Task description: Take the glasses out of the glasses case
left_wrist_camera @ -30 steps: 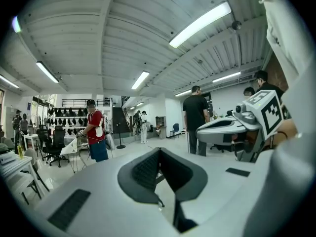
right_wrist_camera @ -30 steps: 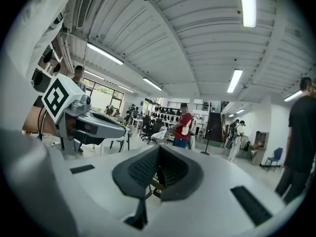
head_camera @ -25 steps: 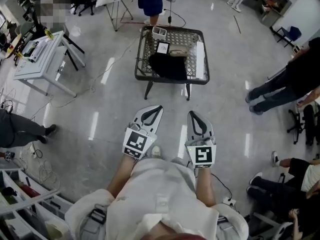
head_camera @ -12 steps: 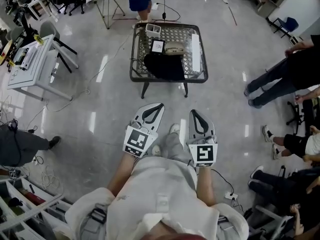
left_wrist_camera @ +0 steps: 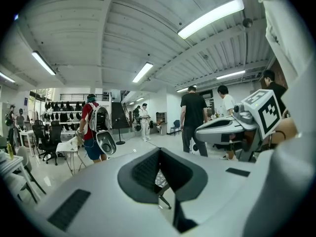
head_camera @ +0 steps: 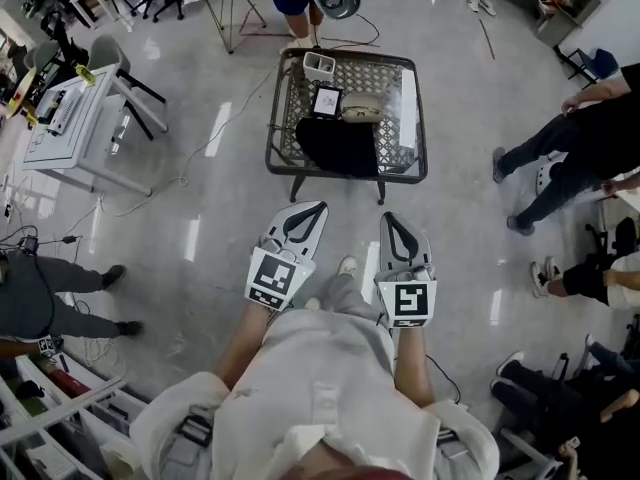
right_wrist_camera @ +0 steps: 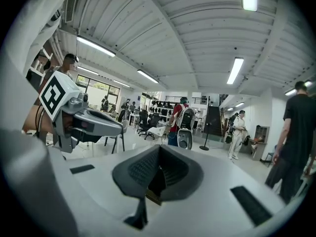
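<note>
A beige glasses case (head_camera: 362,106) lies shut at the back of a small metal mesh table (head_camera: 283,146) in the head view, well ahead of me. In front of it lies a black cloth (head_camera: 338,146). My left gripper (head_camera: 314,209) and right gripper (head_camera: 389,220) are held side by side over the floor, short of the table, both pointing at it. In the left gripper view the left gripper (left_wrist_camera: 159,150) has its jaws together and holds nothing. The right gripper (right_wrist_camera: 159,148) looks the same in its own view, and the left one (right_wrist_camera: 86,120) shows beside it.
On the table also stand a white cup (head_camera: 318,65), a small dark framed card (head_camera: 327,99) and a long white strip (head_camera: 408,93). People stand at the right (head_camera: 570,148) and left (head_camera: 40,293). A white desk (head_camera: 70,118) is at far left, with cables (head_camera: 200,153) on the floor.
The person has stepped forward, carrying both grippers toward the table, which now looks slightly larger. Bystanders at the edges have shifted. Both pairs of jaws stay as they were.
</note>
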Demonstrator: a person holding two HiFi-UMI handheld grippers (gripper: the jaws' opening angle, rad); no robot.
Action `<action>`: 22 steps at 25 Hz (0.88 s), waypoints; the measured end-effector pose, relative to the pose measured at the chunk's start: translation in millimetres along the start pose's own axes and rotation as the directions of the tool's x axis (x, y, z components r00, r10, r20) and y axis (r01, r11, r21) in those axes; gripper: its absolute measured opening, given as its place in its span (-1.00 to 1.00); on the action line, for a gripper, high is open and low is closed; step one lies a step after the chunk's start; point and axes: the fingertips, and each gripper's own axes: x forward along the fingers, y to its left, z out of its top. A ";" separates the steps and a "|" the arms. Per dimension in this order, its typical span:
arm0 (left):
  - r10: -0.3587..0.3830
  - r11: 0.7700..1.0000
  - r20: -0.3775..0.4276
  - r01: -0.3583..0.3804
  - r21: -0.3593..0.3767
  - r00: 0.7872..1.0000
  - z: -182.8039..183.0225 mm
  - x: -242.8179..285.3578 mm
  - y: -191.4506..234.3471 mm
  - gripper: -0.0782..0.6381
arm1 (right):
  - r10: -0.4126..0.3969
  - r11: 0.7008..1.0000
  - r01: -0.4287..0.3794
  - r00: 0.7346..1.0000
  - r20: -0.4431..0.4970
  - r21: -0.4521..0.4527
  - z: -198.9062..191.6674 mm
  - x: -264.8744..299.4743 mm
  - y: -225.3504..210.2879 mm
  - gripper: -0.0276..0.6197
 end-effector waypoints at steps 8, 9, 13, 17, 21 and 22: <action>0.043 0.999 -0.011 -0.043 0.005 0.999 19.2 56.6 17.2 -0.75 | 0.042 0.999 -0.042 0.999 0.009 -0.003 3.7 42.9 -52.9 -0.90; 0.047 0.999 -0.014 -0.047 0.007 0.999 21.3 63.4 17.8 -0.75 | 0.048 0.999 -0.048 0.999 0.009 -0.001 4.2 46.4 -59.4 -0.90; 0.074 0.997 -0.029 -0.074 0.012 0.997 26.5 91.1 18.3 -0.75 | 0.070 0.997 -0.070 0.997 0.018 0.014 -0.8 58.3 -87.0 -0.90; 0.106 0.994 -0.044 -0.105 0.022 0.993 33.0 115.3 18.4 -0.75 | 0.091 0.995 -0.092 0.995 0.030 0.032 -6.3 70.0 -114.4 -0.90; 0.144 0.990 -0.055 -0.143 0.019 0.988 38.2 123.6 23.5 -0.75 | 0.119 0.992 -0.120 0.992 0.043 0.036 -2.9 82.7 -127.5 -0.90; 0.151 0.989 -0.059 -0.150 0.015 0.987 37.5 126.0 24.5 -0.75 | 0.124 0.991 -0.126 0.991 0.045 0.035 -3.0 85.6 -130.2 -0.90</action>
